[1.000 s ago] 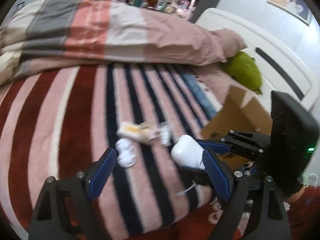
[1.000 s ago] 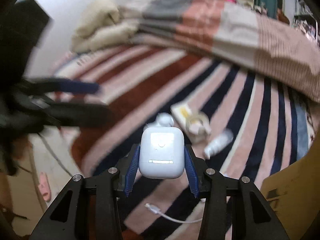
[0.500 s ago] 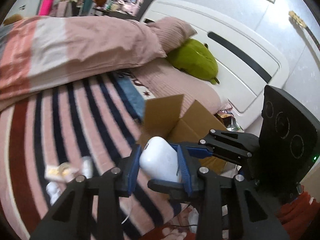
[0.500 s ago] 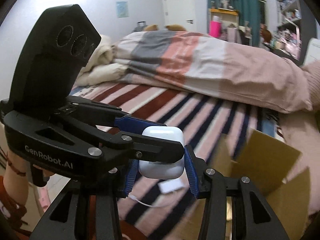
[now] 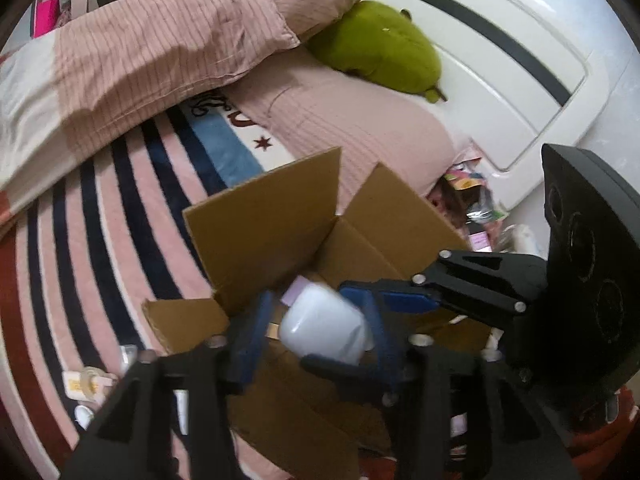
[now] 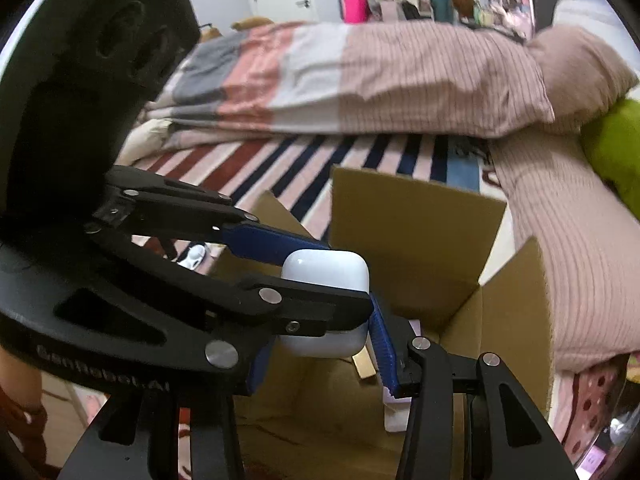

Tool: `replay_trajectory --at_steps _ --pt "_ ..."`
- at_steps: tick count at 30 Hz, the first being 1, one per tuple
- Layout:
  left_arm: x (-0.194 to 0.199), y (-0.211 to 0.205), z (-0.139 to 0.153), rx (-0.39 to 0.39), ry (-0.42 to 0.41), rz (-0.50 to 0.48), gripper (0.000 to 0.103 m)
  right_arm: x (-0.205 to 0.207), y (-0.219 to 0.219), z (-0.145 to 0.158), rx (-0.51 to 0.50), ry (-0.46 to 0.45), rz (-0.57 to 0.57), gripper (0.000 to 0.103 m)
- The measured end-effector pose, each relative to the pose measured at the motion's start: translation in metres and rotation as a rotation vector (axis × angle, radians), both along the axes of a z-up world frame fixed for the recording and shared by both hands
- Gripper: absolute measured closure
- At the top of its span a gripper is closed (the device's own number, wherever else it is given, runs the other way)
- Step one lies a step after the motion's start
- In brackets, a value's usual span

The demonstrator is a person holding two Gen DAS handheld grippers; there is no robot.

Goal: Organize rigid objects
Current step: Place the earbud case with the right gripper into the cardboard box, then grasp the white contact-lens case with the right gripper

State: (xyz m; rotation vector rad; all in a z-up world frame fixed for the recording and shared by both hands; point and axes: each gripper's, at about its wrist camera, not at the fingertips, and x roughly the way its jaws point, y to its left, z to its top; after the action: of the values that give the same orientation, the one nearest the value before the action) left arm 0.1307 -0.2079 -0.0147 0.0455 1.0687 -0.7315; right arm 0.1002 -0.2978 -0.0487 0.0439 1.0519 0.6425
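Note:
A white earbud case (image 5: 324,326) (image 6: 326,276) hangs over the open cardboard box (image 5: 264,220) (image 6: 412,220). My left gripper (image 5: 316,332) is shut on the case from its sides. My right gripper (image 6: 320,344) has its blue pads (image 6: 380,344) spread a little wider than the case and looks open. The left gripper's fingers (image 6: 280,300) cross in front of the case in the right wrist view. A pale flat item (image 6: 394,412) lies inside the box.
The box sits on a striped blanket (image 5: 100,220). Small white and yellow items (image 5: 92,382) lie on the blanket left of the box. A folded pink duvet (image 5: 160,48), a green plush (image 5: 380,52) and a white headboard (image 5: 500,80) lie beyond.
Both grippers swung right from the blanket to above the box. The left gripper closed on the case, and the right gripper's pads have spread from it.

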Motion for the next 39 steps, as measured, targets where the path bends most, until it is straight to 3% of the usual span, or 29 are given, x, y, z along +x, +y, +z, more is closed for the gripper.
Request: replay_trajectory --at_steps 4,6,11,16,20,22,27,31,36,39 --pt "-0.002 0.011 0.005 0.027 -0.027 0.033 0.043 0.003 -0.005 -0.008 -0.025 0.032 -0.027 0.062" --pt "-0.005 0.022 0.010 0.026 -0.055 0.057 0.034 0.002 -0.007 -0.008 -0.023 0.035 -0.029 0.062" --pt "-0.020 0.070 0.030 0.029 -0.145 0.142 0.033 -0.005 0.006 0.003 0.008 0.010 -0.006 0.062" --pt "-0.038 0.138 0.040 0.051 -0.221 0.265 0.031 -0.020 0.050 0.027 0.069 -0.068 0.094 0.062" --pt "-0.055 0.205 0.025 0.056 -0.233 0.387 0.024 -0.033 0.101 0.038 0.140 -0.086 0.215 0.061" --pt "-0.062 0.233 0.013 0.060 -0.220 0.435 0.024 -0.040 0.133 0.034 0.157 -0.077 0.279 0.051" --pt "-0.077 0.291 -0.036 0.102 -0.153 0.545 0.023 -0.047 0.195 -0.002 0.173 0.010 0.362 0.049" --pt "-0.091 0.319 -0.068 0.091 -0.109 0.596 0.023 -0.043 0.239 -0.054 0.105 0.075 0.376 0.049" --pt "-0.100 0.333 -0.089 0.073 -0.071 0.631 0.023 -0.024 0.266 -0.095 0.068 0.137 0.334 0.048" --pt "-0.102 0.337 -0.095 0.062 -0.062 0.638 0.023 -0.017 0.277 -0.105 0.044 0.131 0.318 0.048"
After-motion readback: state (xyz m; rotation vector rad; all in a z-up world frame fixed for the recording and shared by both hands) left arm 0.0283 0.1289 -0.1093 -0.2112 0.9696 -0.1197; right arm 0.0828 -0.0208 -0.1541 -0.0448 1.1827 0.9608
